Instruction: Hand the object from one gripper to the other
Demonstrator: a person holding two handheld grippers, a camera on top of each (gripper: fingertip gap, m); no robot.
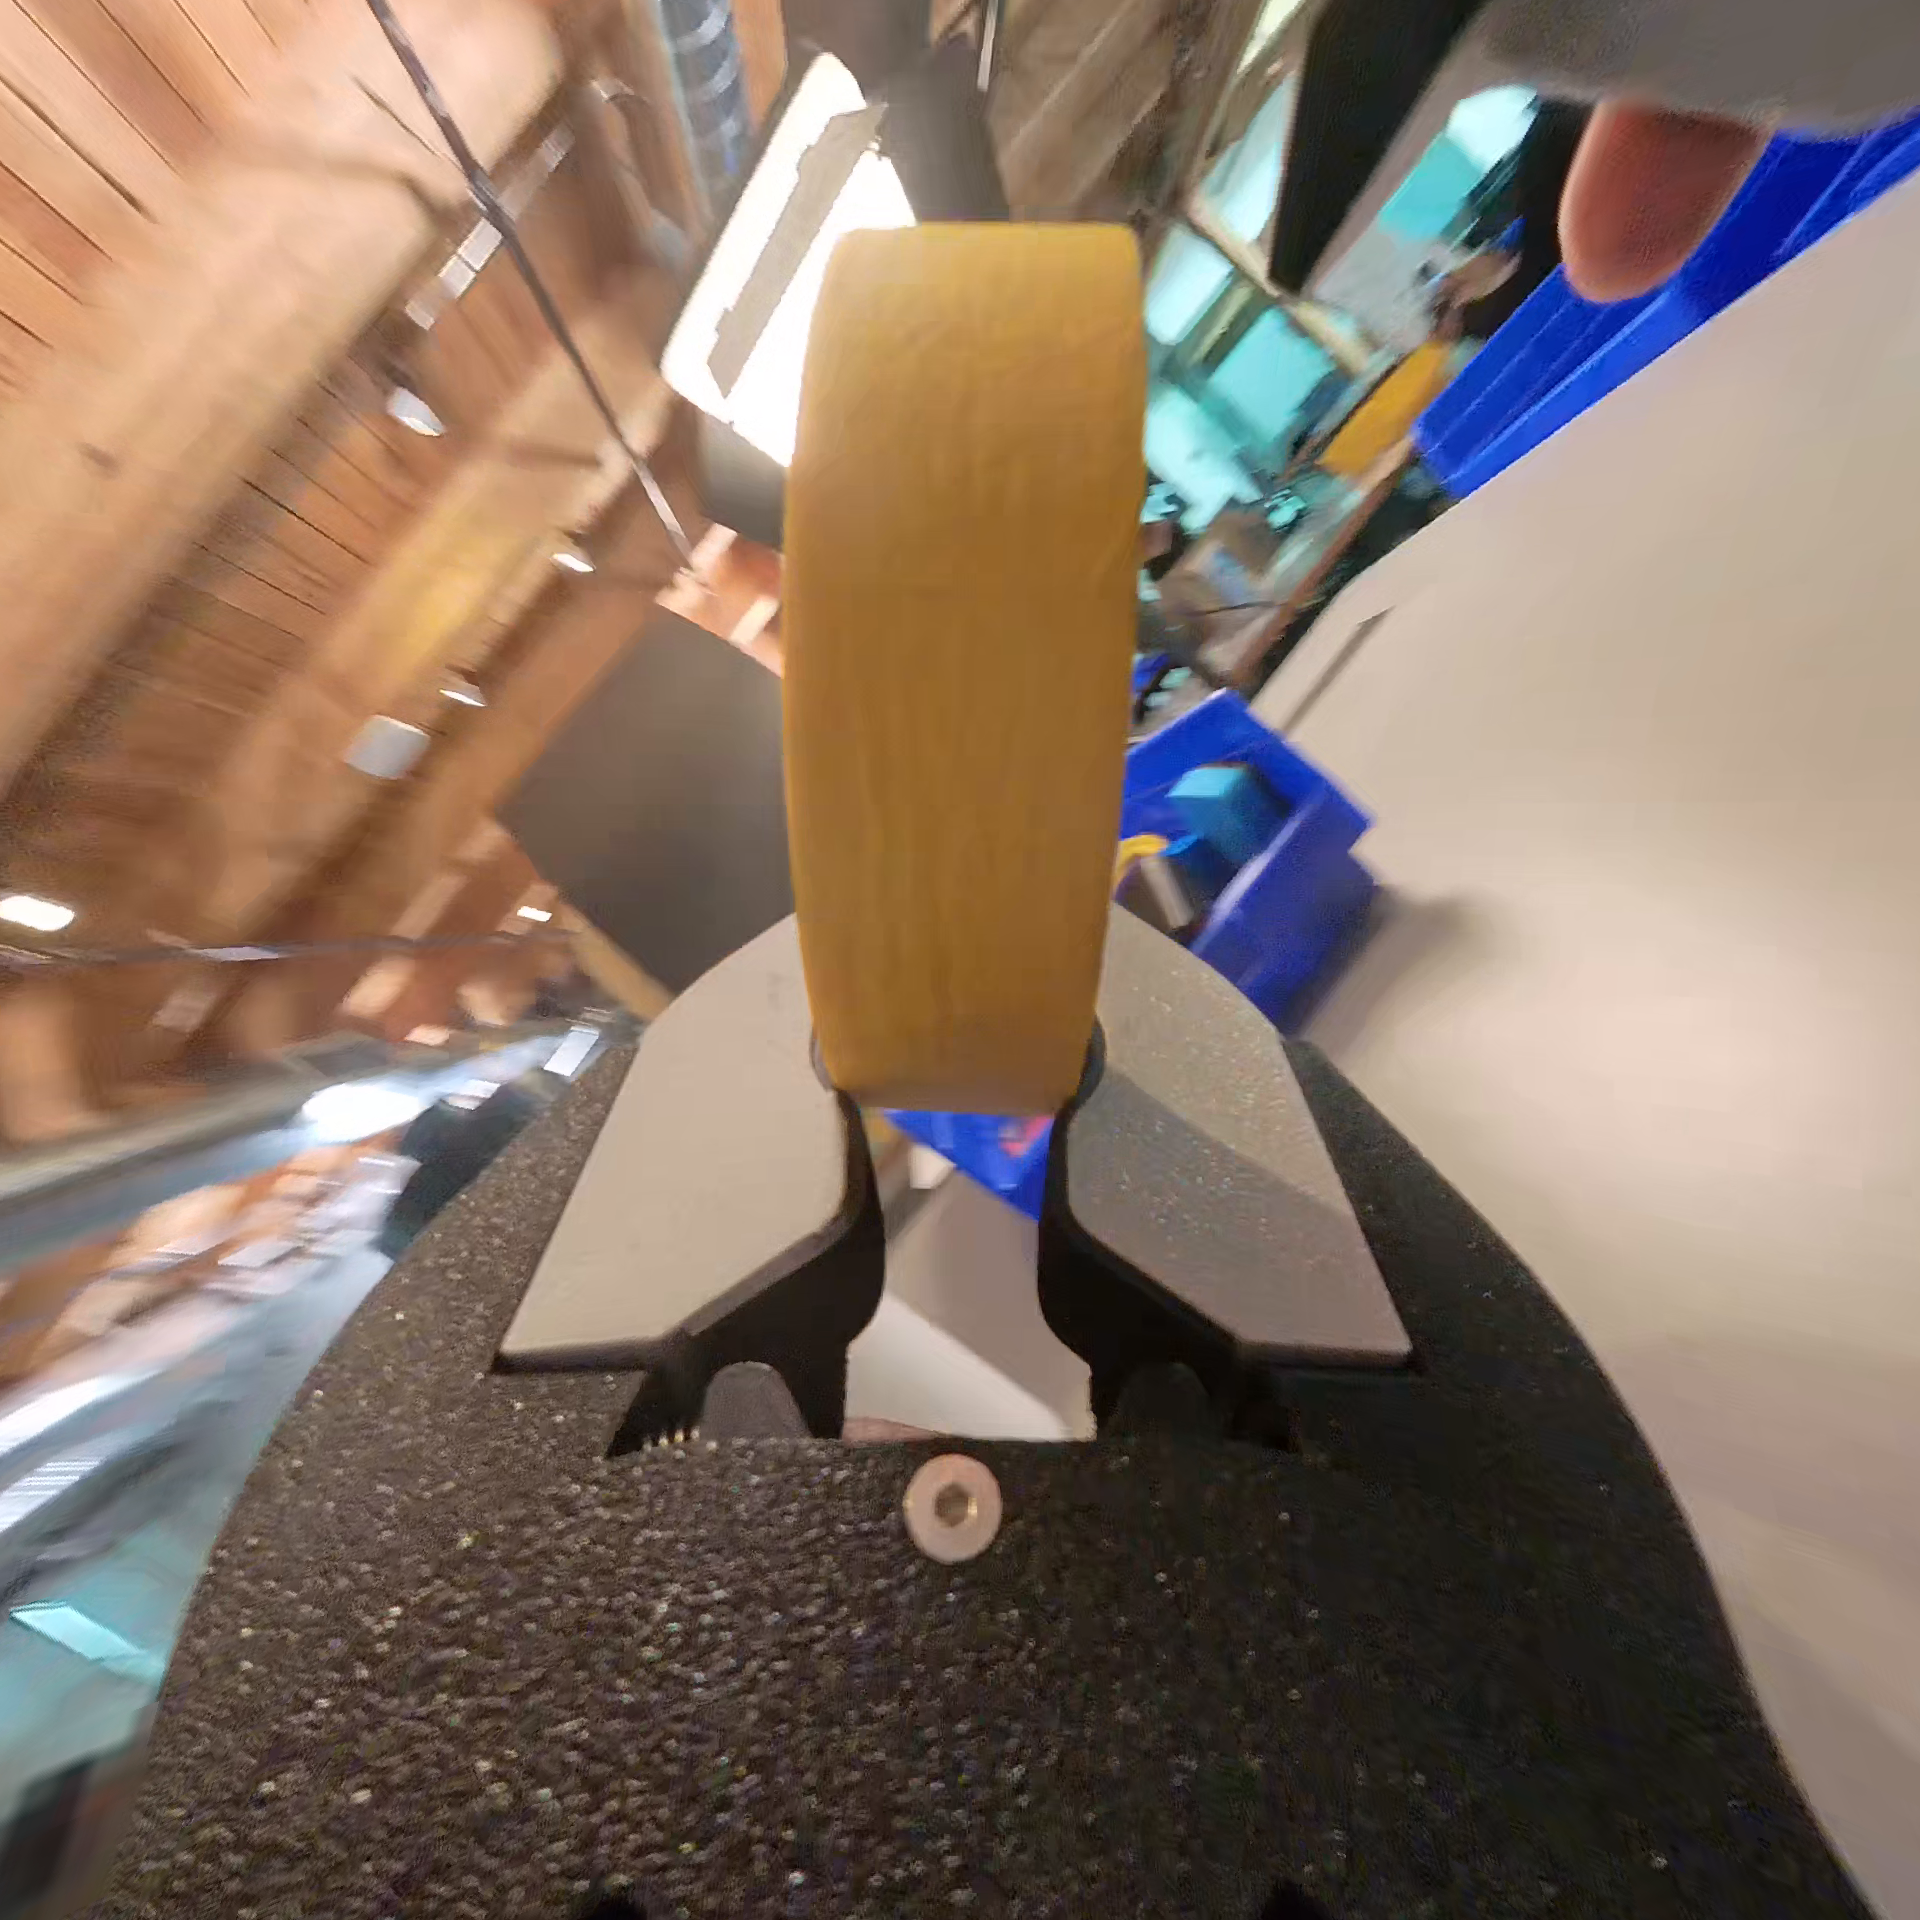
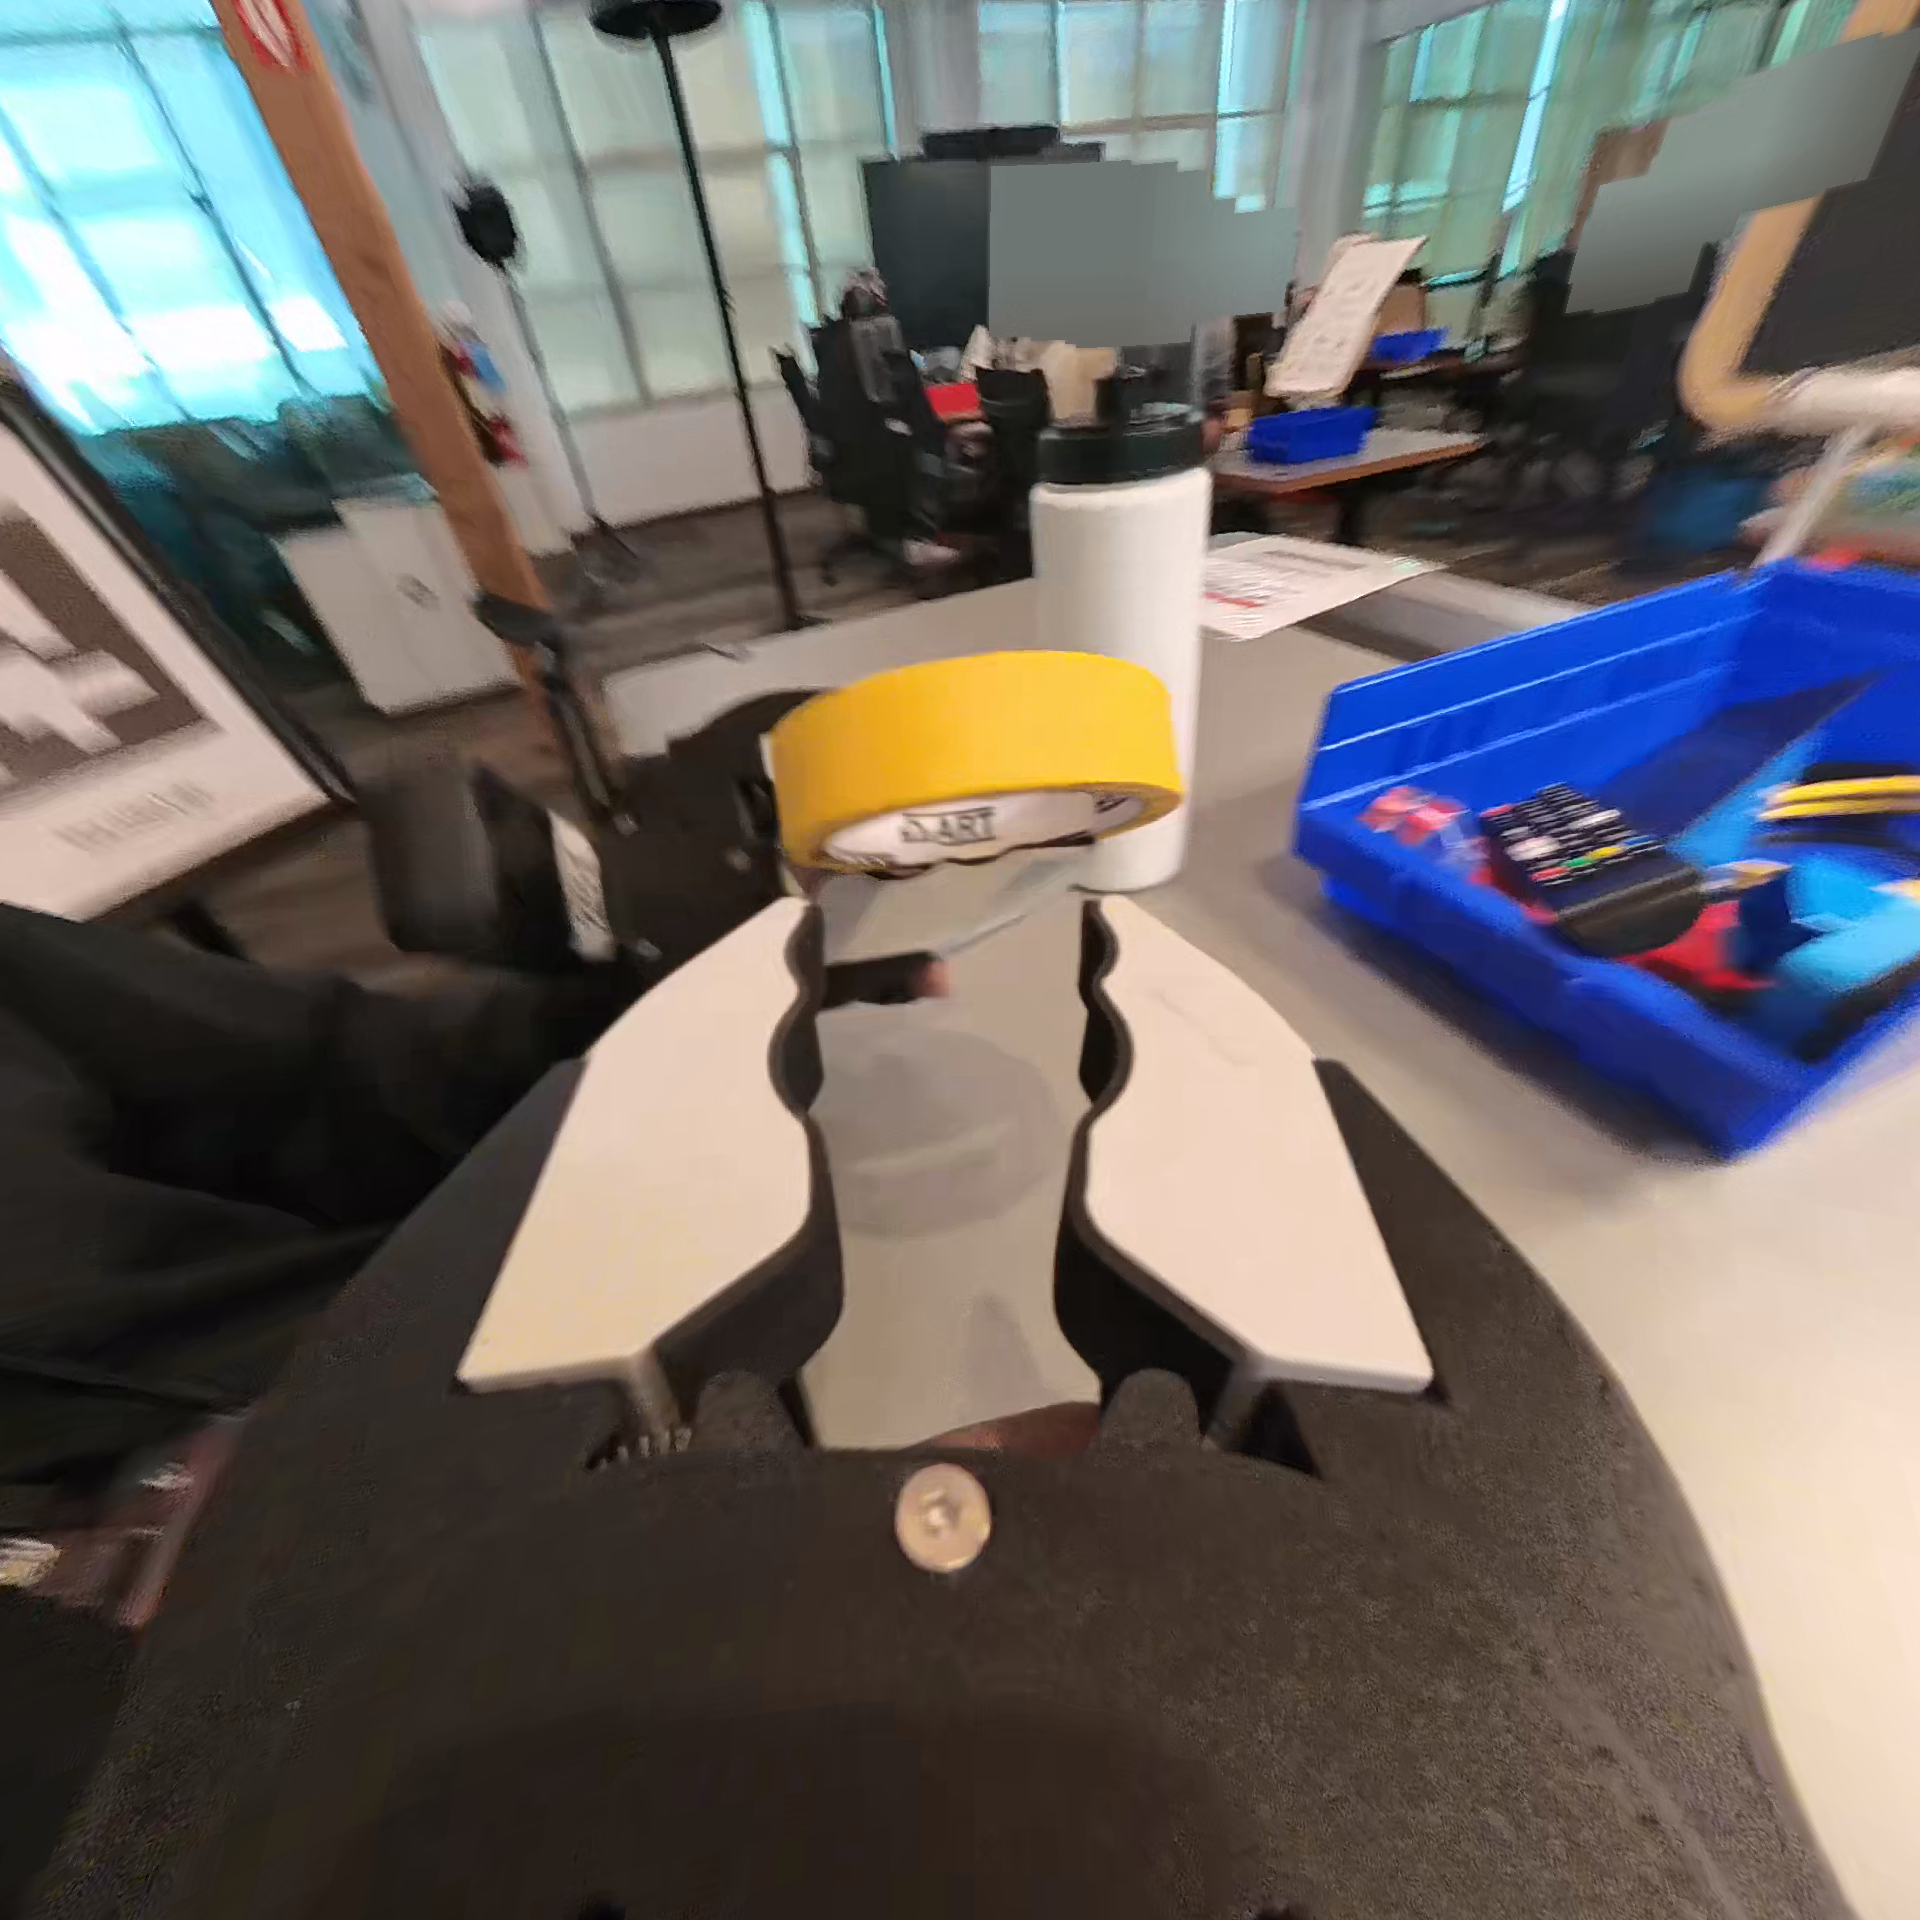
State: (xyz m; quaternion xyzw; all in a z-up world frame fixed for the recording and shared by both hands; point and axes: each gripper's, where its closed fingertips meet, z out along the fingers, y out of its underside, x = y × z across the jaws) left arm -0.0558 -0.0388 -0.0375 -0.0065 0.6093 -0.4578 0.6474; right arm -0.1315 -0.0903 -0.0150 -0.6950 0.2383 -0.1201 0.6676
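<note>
Yellow tape roll [image 1: 961, 665] pinched in left claw [image 1: 954, 1091], offered. Right claw [image 2: 945, 914] spread, just short. Next, probably: advance, close on rim.

A: What can't you make out?
B: The left claw [image 2: 831, 914] is mostly hidden behind the yellow tape roll [image 2: 977, 743], its body a dark smear.
A: And the blue bin [image 2: 1475, 914]?
B: Cut by the right edge; its contents are too blurred to name, except a remote [image 2: 1590, 868].
</note>
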